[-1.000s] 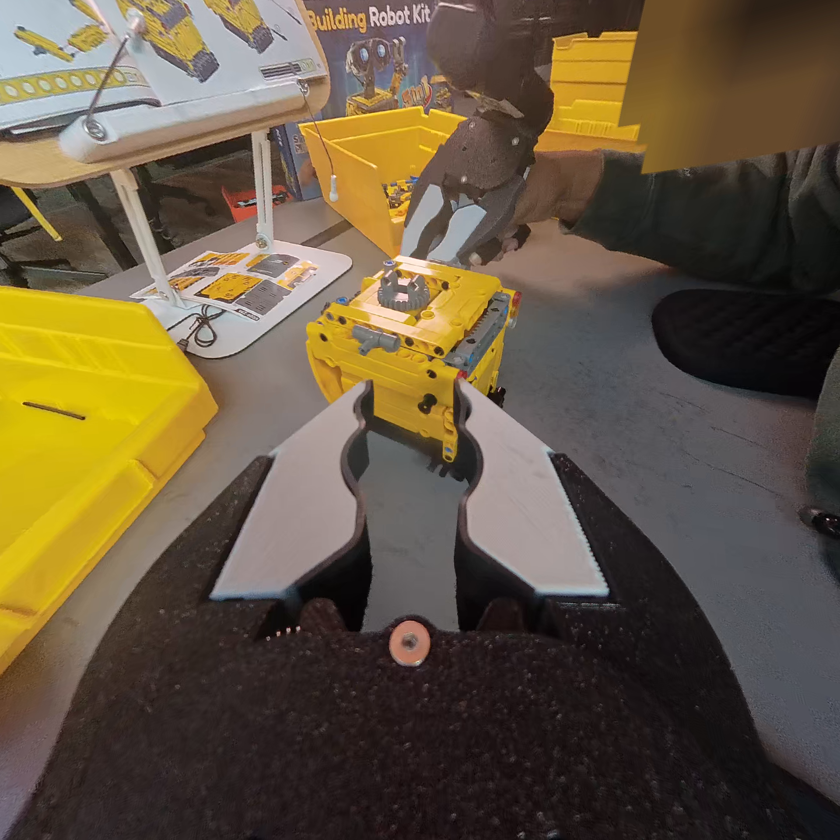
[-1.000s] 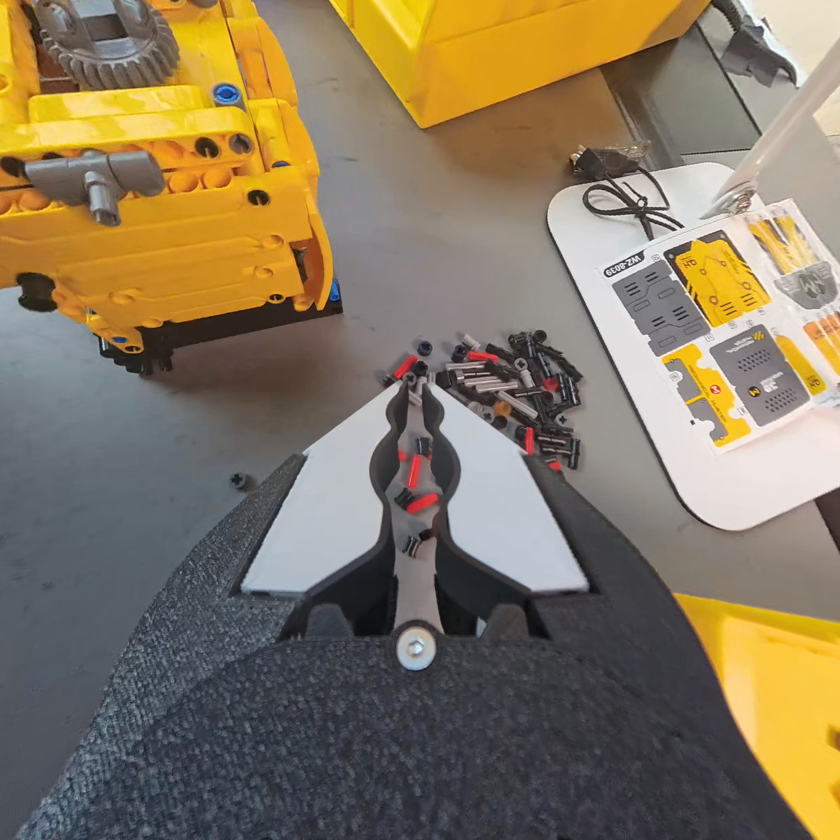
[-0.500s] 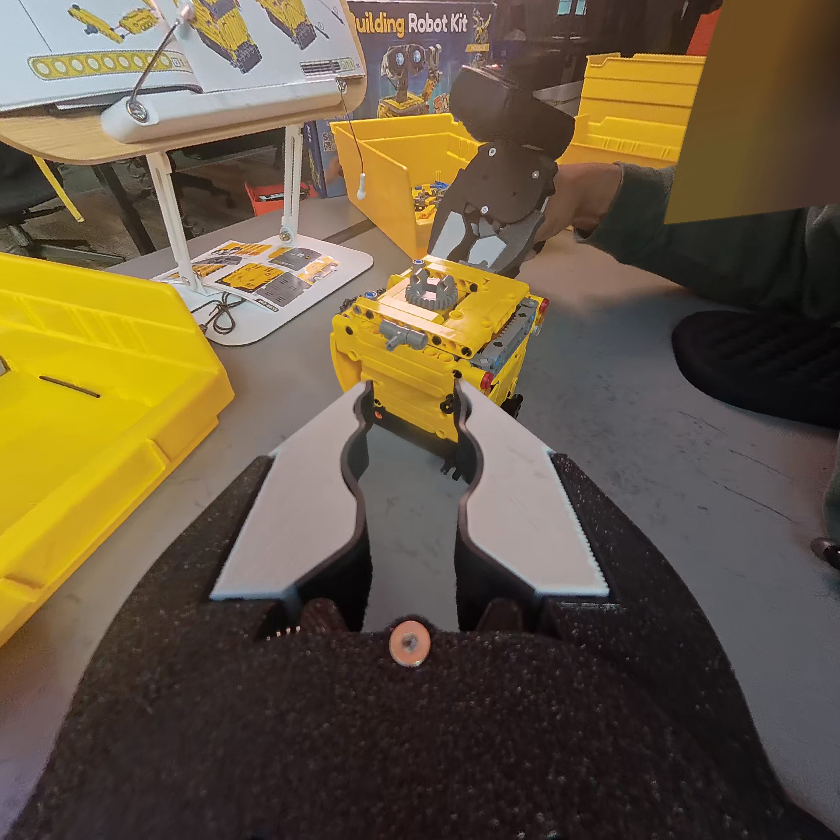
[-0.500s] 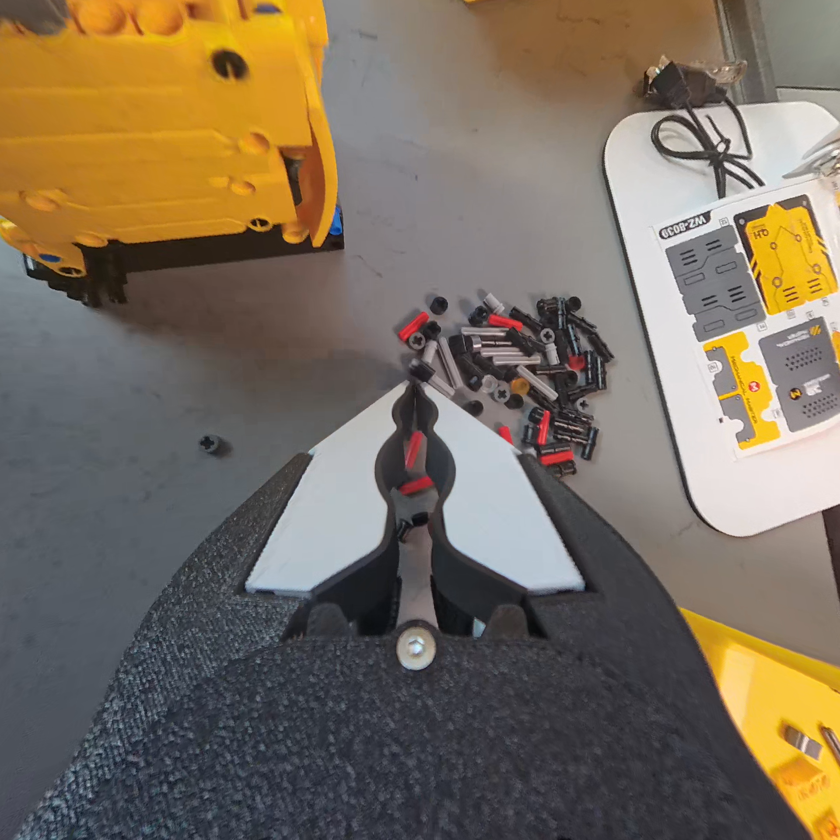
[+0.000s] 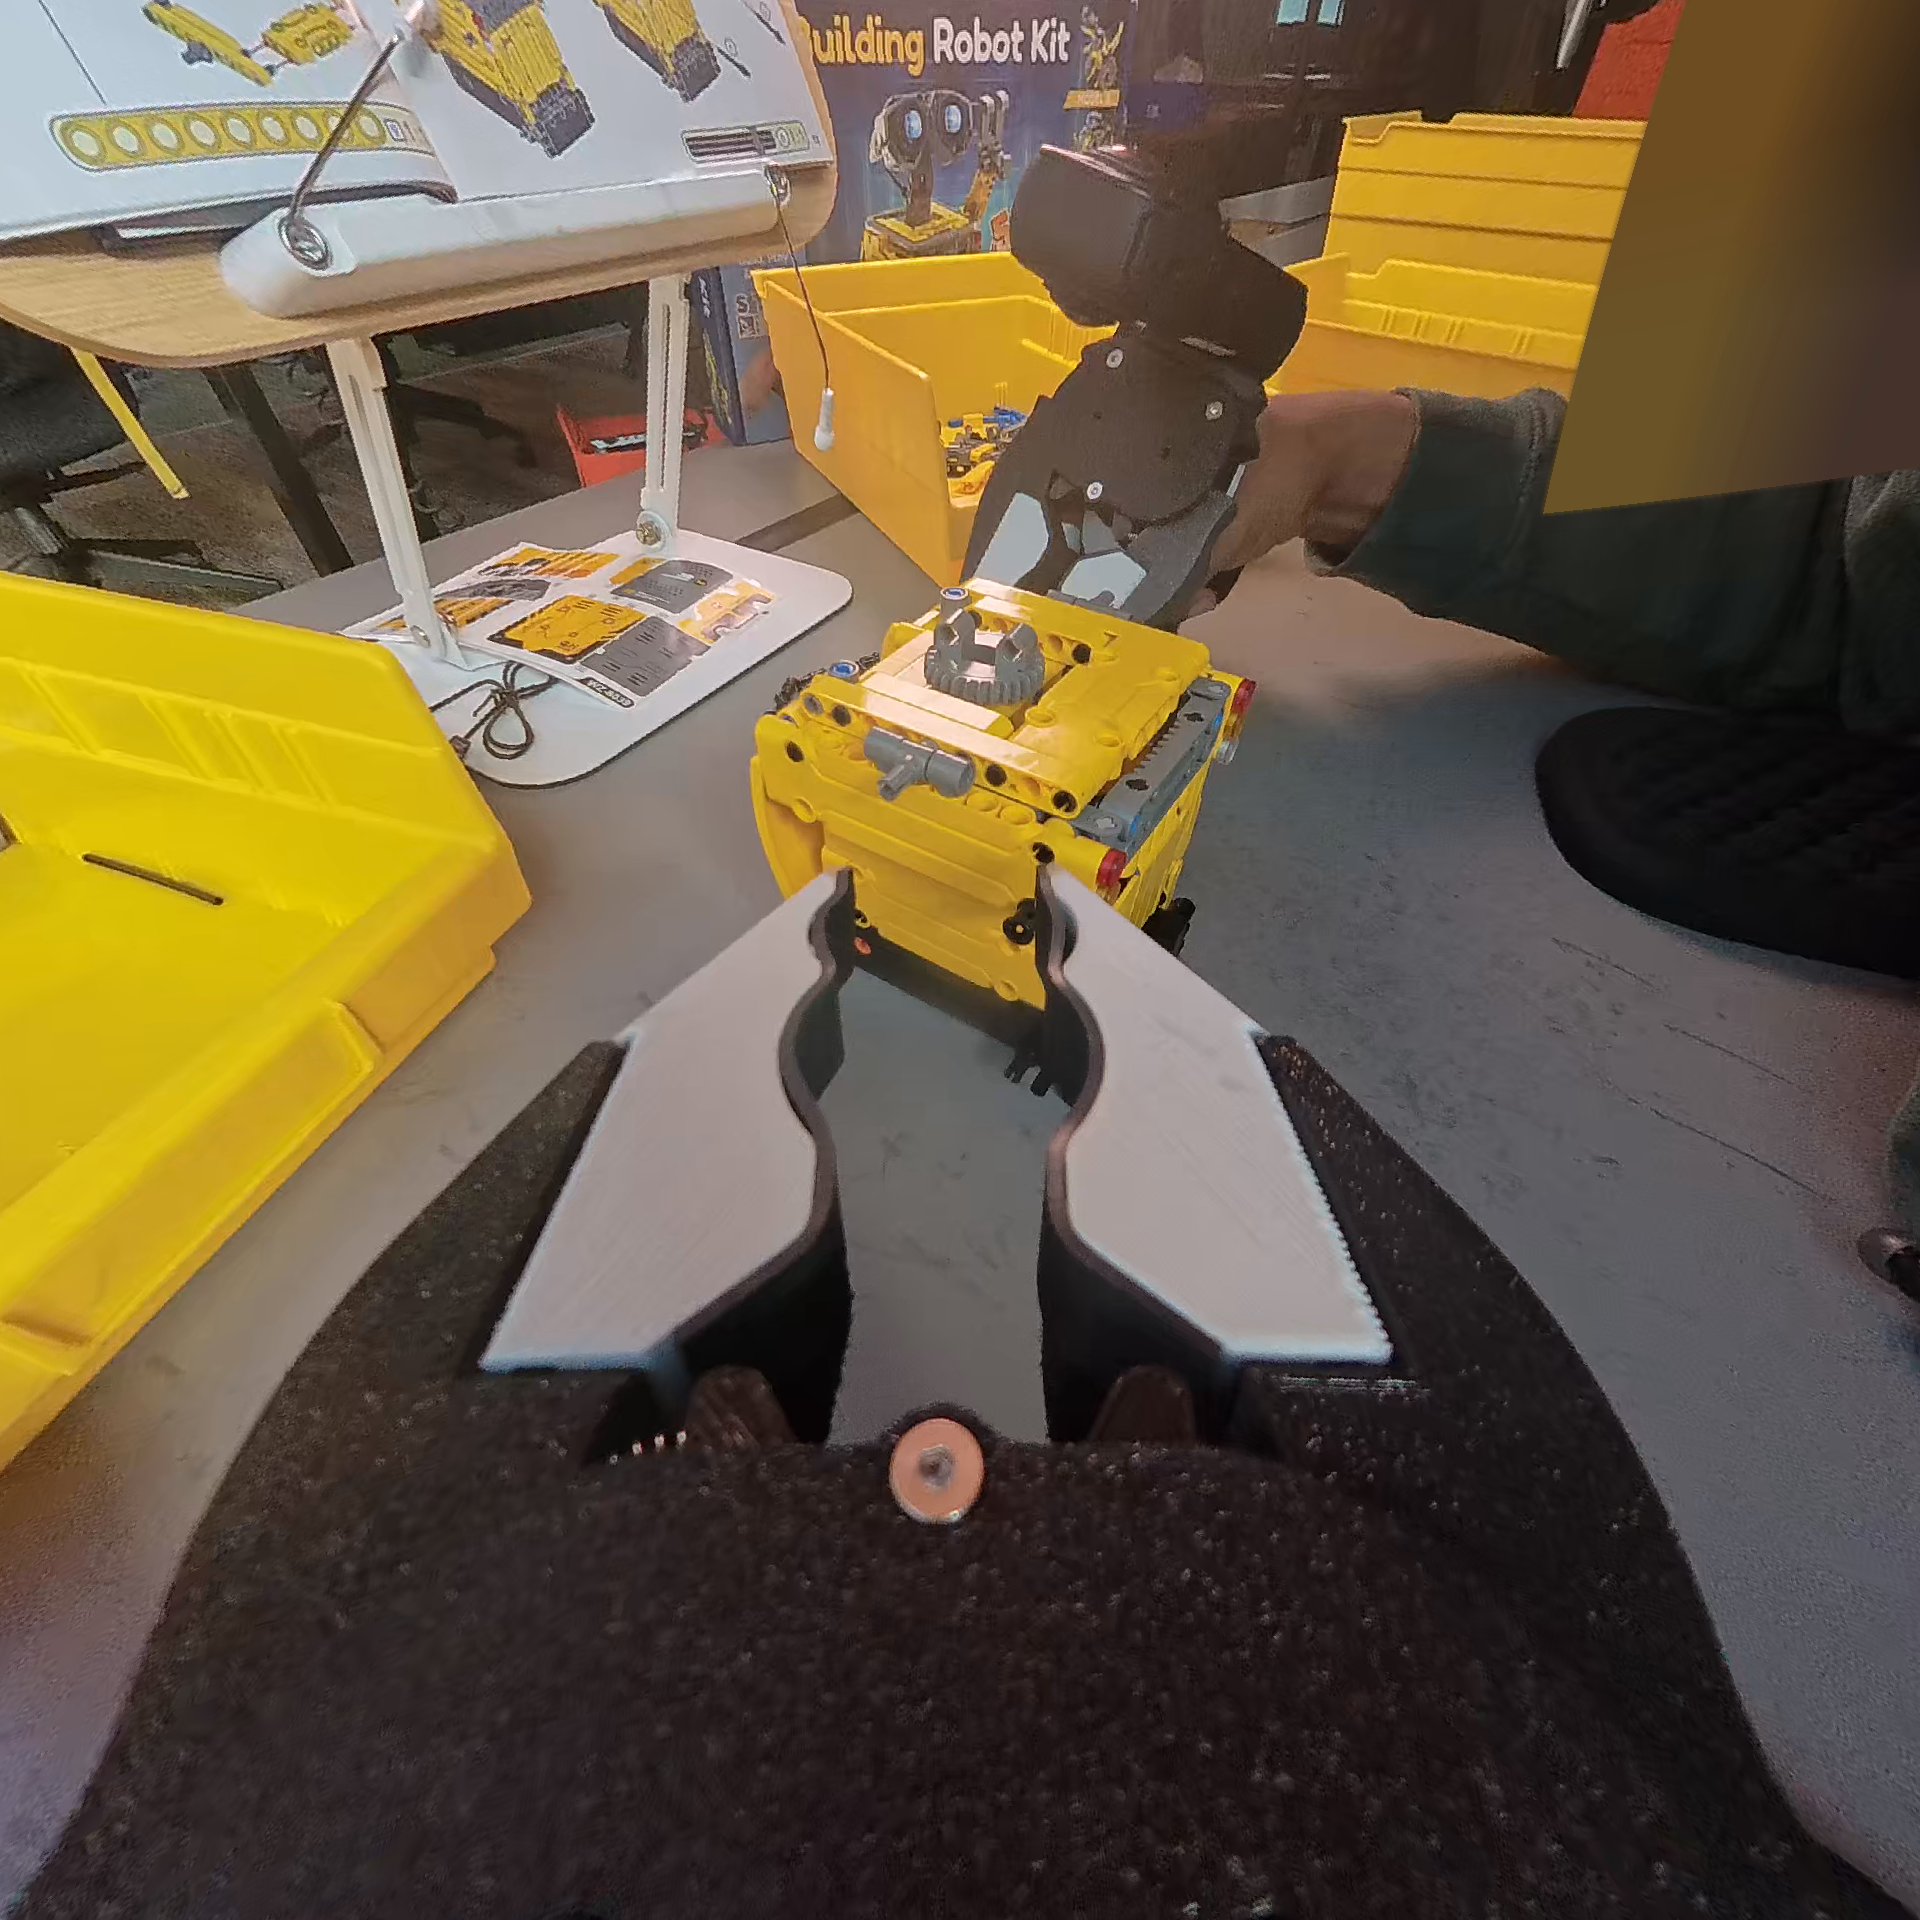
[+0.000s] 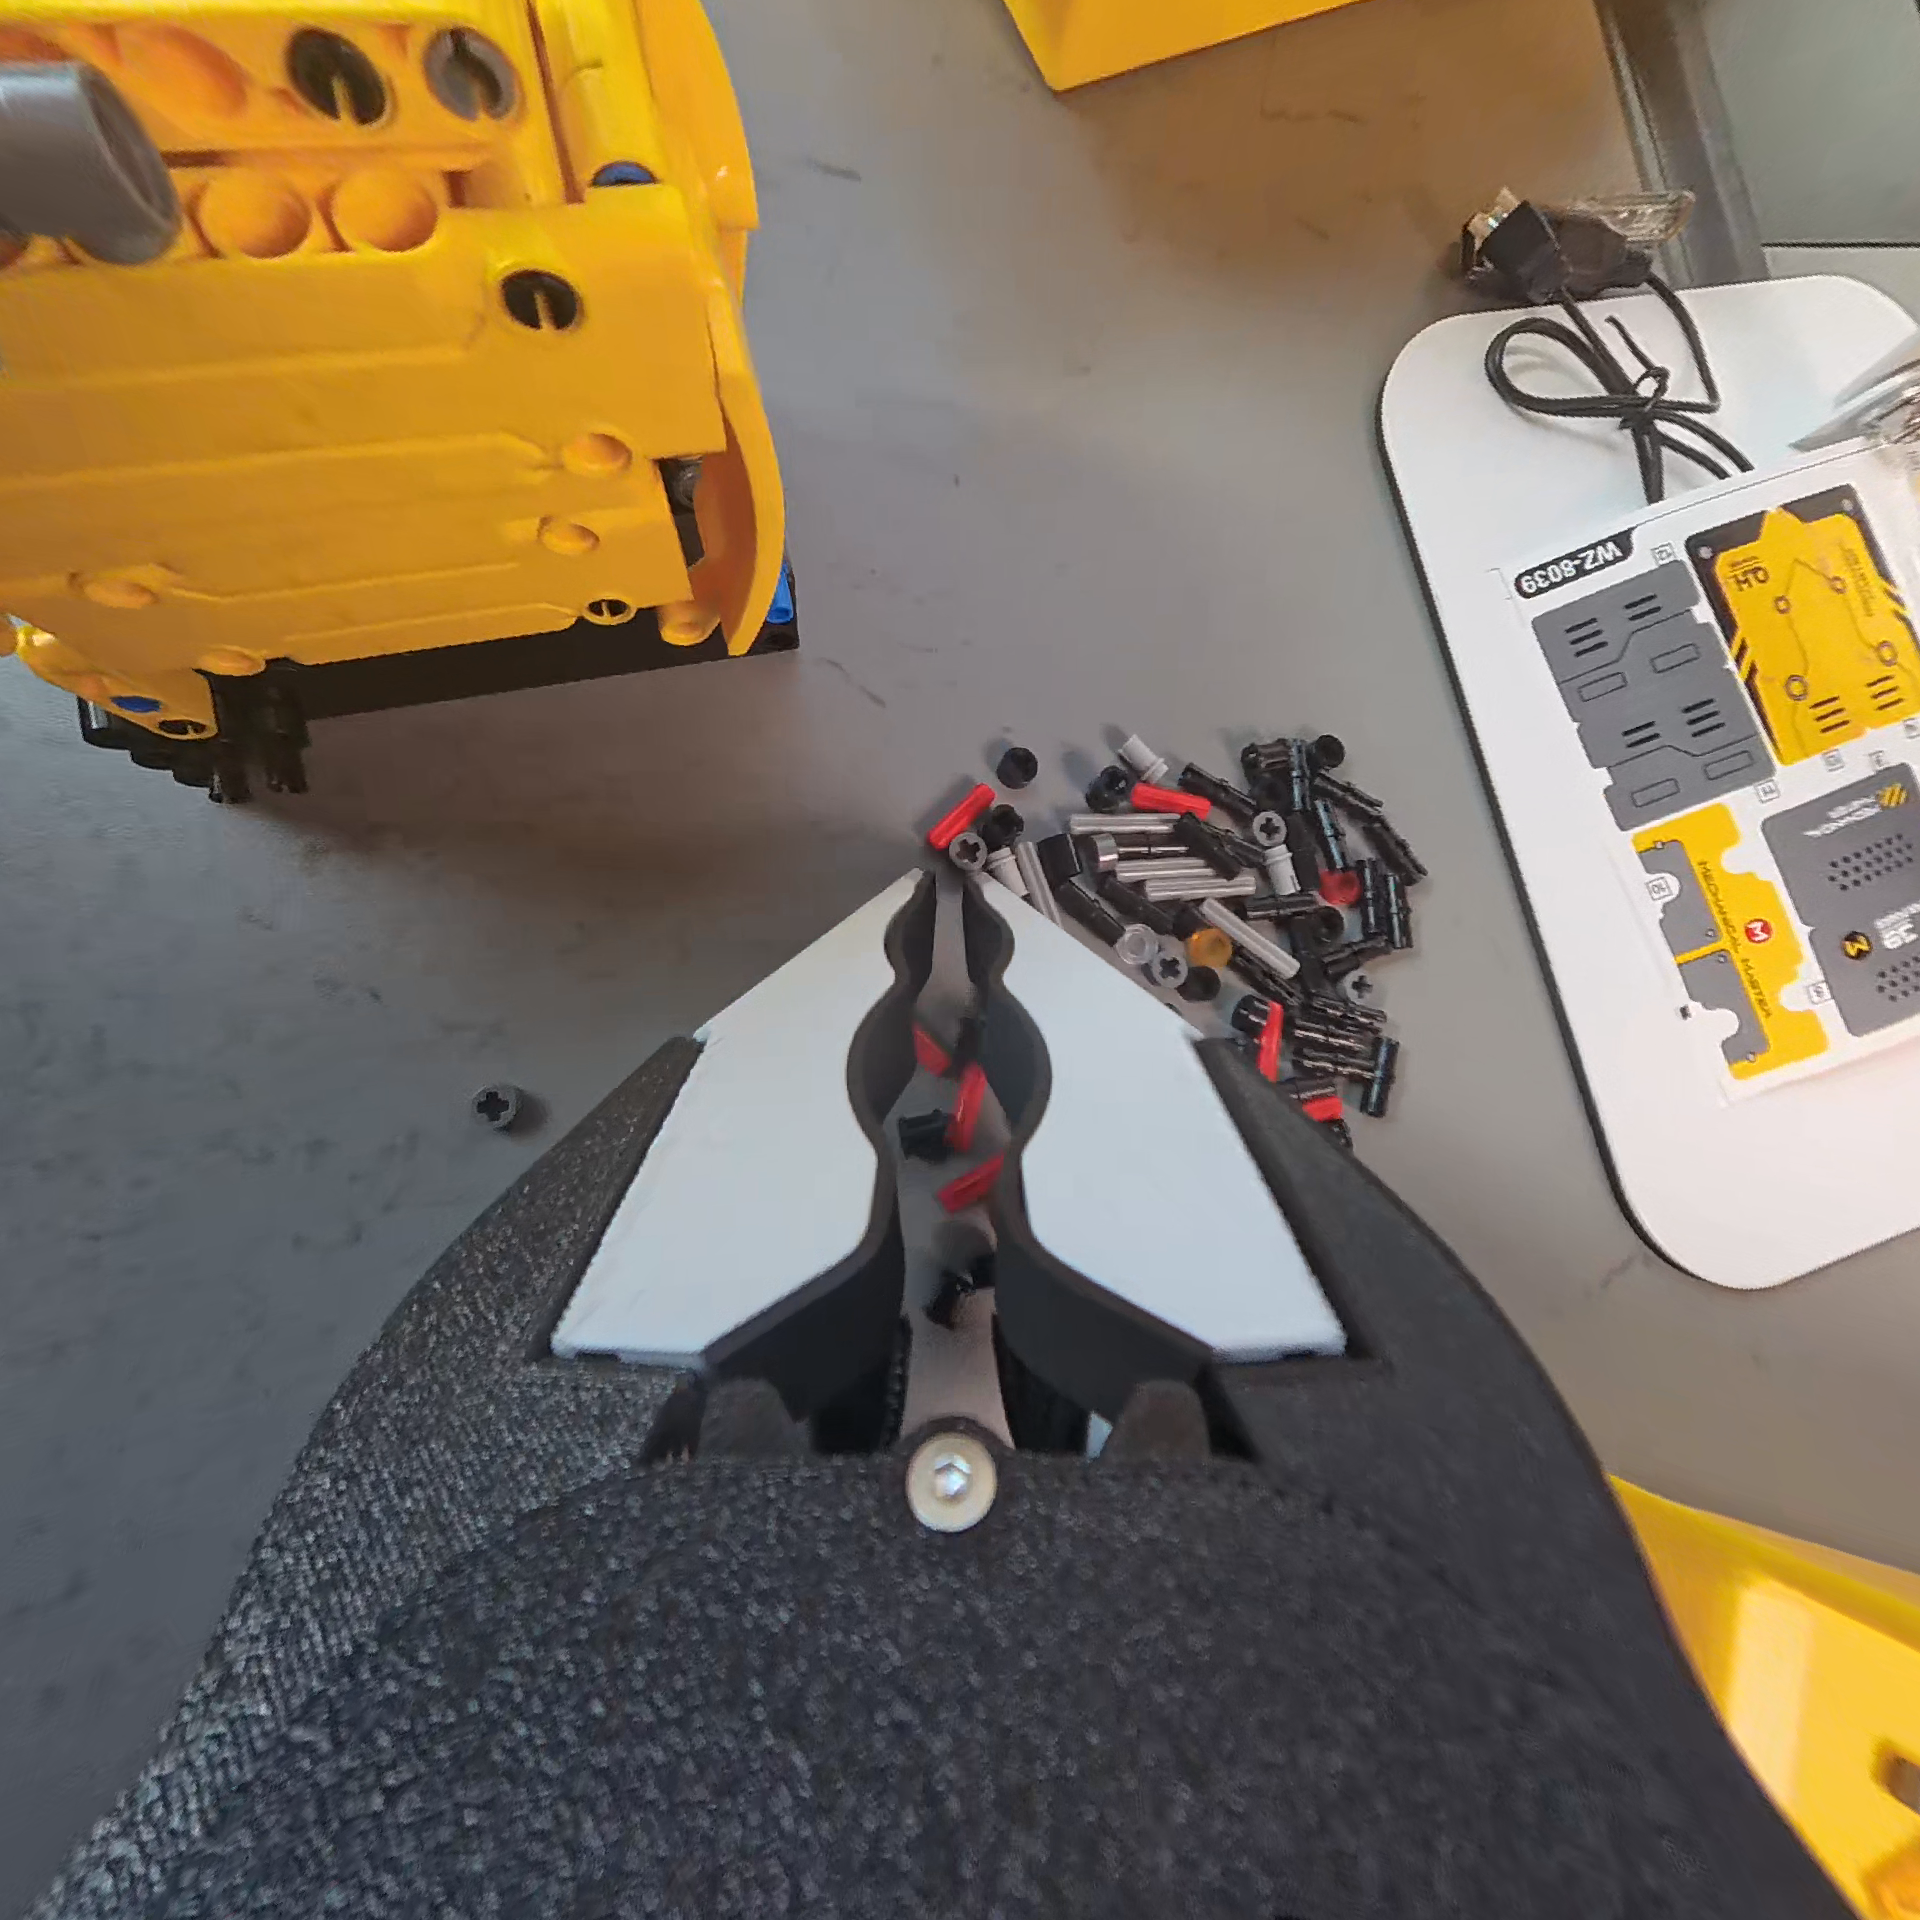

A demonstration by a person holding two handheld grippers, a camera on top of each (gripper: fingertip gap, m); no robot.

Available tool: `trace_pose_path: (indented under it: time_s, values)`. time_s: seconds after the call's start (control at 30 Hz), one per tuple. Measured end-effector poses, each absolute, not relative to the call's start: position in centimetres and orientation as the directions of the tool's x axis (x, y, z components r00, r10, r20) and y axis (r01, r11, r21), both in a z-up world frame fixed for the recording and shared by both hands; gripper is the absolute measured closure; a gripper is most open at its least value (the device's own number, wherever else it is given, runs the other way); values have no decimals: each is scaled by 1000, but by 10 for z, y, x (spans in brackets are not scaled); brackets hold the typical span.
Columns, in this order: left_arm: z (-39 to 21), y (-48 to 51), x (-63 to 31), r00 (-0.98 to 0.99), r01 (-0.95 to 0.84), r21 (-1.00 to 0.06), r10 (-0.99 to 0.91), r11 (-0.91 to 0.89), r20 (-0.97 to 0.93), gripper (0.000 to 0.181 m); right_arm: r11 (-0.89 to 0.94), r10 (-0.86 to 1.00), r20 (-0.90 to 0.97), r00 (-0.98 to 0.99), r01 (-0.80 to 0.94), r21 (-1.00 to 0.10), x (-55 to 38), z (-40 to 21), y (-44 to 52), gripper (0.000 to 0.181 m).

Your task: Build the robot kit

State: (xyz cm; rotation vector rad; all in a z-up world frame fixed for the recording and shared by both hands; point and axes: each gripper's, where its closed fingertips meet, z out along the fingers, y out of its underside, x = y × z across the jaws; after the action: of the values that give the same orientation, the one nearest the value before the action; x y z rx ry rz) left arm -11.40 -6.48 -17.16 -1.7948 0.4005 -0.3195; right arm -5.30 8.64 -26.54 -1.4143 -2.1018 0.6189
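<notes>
A yellow brick-built model (image 5: 987, 769) with a grey gear (image 5: 977, 665) on top stands on the grey table. My left gripper (image 5: 940, 894) is open, and its tips flank the model's near lower corner. My right gripper (image 6: 948, 891) is shut or nearly so, with nothing visible between its tips. It hovers over the near left edge of a pile of small black, grey and red pins (image 6: 1226, 894), just right of the model (image 6: 364, 416). More red and black pins show through the gap between its fingers. In the left wrist view, my right gripper (image 5: 1060, 582) points down behind the model.
A white stand base (image 6: 1475, 468) holds a sticker sheet (image 6: 1766, 748) and a black cable (image 6: 1600, 343). One loose black pin (image 6: 499, 1104) lies apart. A yellow bin (image 5: 208, 935) stands left, another (image 5: 894, 416) behind. A black pad (image 5: 1745, 831) and a person's sleeve are at right. About 20 centimeters separates my left fingertips from my right.
My right gripper has dropped closer to the table and pin pile, so the model now looms larger in its view. The left view has shifted slightly; its jaws keep the same opening.
</notes>
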Motion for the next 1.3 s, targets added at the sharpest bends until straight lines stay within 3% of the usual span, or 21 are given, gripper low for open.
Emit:
trace_pose_path:
  time_s: [0.57, 0.73, 0.93, 1.2, 1.3]
  values:
    - [-179, -63, -115, 904, -111, -960, -428, -257, 10, 148, 352, 908, 39, -417, 708, -612, -60, -266, 86, 175]
    - [-178, -63, -116, 906, -104, -962, -423, -253, 13, 148, 393, 860, 32, -509, 620, -679, -34, -240, 60, 175]
    - [-179, -63, -113, 902, -114, -960, -431, -254, 7, 148, 454, 822, 0, -569, 657, -602, 15, -263, 34, 175]
    - [-183, -62, -116, 907, -112, -956, -421, -270, 12, 148, 468, 813, -1, -582, 655, -593, 17, -267, 31, 174]
    - [-184, -62, -114, 905, -114, -956, -425, -270, 12, 148, 448, 835, 24, -550, 653, -610, 10, -259, 41, 165]
